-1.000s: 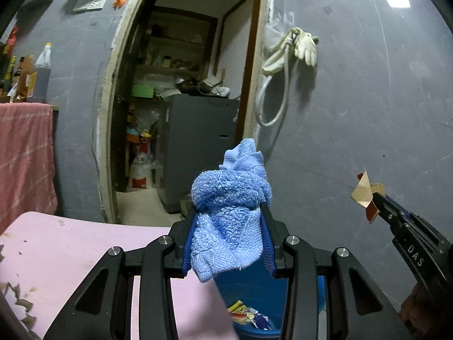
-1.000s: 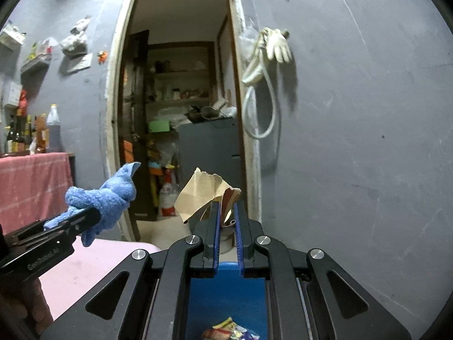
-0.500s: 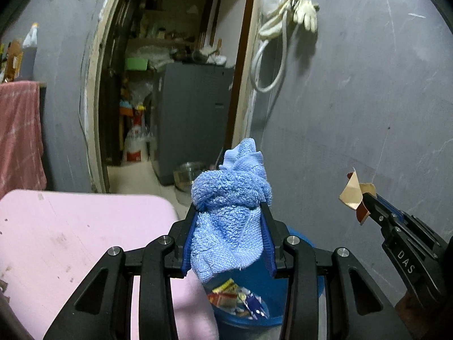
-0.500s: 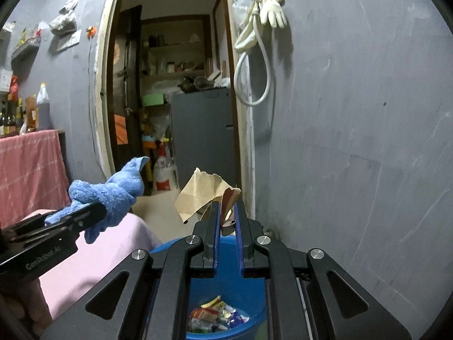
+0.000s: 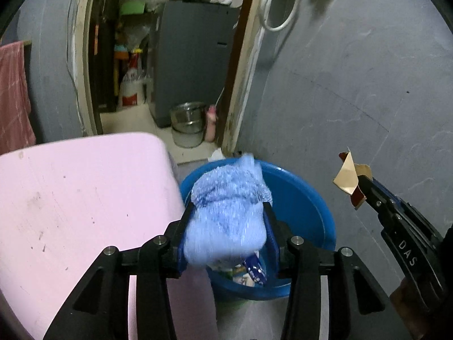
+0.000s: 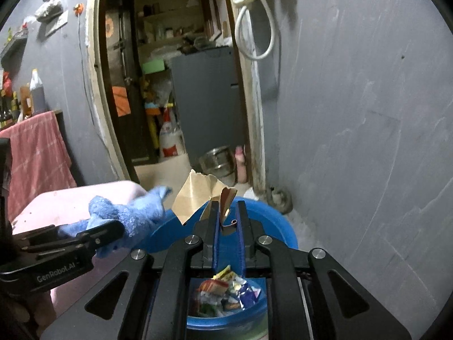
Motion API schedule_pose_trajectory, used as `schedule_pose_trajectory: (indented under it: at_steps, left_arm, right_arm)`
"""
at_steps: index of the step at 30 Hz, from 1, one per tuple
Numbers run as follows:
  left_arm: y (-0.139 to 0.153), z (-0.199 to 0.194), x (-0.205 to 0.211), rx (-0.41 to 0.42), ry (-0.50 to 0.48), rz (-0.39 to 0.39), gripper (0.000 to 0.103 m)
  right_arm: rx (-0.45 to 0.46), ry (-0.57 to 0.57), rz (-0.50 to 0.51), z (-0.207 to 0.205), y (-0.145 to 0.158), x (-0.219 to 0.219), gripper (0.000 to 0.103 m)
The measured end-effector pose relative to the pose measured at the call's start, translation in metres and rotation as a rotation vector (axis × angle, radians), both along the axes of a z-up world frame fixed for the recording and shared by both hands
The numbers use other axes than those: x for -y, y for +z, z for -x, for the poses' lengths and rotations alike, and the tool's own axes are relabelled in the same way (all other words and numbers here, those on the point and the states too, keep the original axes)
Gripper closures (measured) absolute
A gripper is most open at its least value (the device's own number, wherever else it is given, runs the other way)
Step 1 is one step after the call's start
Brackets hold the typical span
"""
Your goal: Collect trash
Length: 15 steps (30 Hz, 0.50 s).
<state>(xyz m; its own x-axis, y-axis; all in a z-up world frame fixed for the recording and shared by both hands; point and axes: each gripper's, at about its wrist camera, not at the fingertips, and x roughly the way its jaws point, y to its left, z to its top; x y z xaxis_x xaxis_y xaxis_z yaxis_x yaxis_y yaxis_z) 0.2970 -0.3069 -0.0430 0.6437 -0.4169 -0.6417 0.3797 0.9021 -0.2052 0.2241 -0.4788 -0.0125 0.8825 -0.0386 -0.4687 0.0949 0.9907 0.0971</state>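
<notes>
A fluffy blue cloth [image 5: 226, 212] sits blurred between the fingers of my left gripper [image 5: 228, 206], whose jaws are opening above the near rim of a blue bucket [image 5: 305, 198]. Both pads still touch the cloth. In the right wrist view the same cloth [image 6: 127, 215] lies on the left gripper [image 6: 107, 232] beside the bucket [image 6: 271, 215]. My right gripper [image 6: 227, 205] is shut on a torn piece of brown paper [image 6: 195, 195] and hangs over the bucket. Colourful wrappers [image 6: 226, 291] lie on the bucket's bottom.
A pink table [image 5: 85, 198] stands against the bucket's left side. Behind is a doorway with a steel pot [image 5: 188, 119] and a grey cabinet [image 5: 195, 56]. A grey wall [image 5: 354, 85] closes the right. A red cloth [image 5: 14, 99] hangs at far left.
Both grippers have sunk and tipped downward toward the bucket, which now fills more of each view. The blue cloth has slumped lower between the left fingers and is blurred. The paper stays gripped.
</notes>
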Motion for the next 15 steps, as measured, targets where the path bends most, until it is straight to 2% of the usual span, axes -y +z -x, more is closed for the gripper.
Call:
schedule_pose_trajectory:
  at_steps: [6, 8, 15]
  left_arm:
    - [-0.007, -0.008, -0.01, -0.052, 0.011, 0.029, 0.064]
    - [-0.004, -0.004, -0.01, -0.045, 0.015, 0.03, 0.064]
    - [0.013, 0.005, -0.024, 0.02, 0.032, 0.055, 0.058]
  right_arm:
    - [-0.035, 0.004, -0.018, -0.005, -0.006, 0.003, 0.088]
    - [-0.034, 0.007, -0.022, -0.004, -0.005, 0.004, 0.078]
    - [0.012, 0.006, -0.006, 0.003, 0.006, -0.001, 0.077]
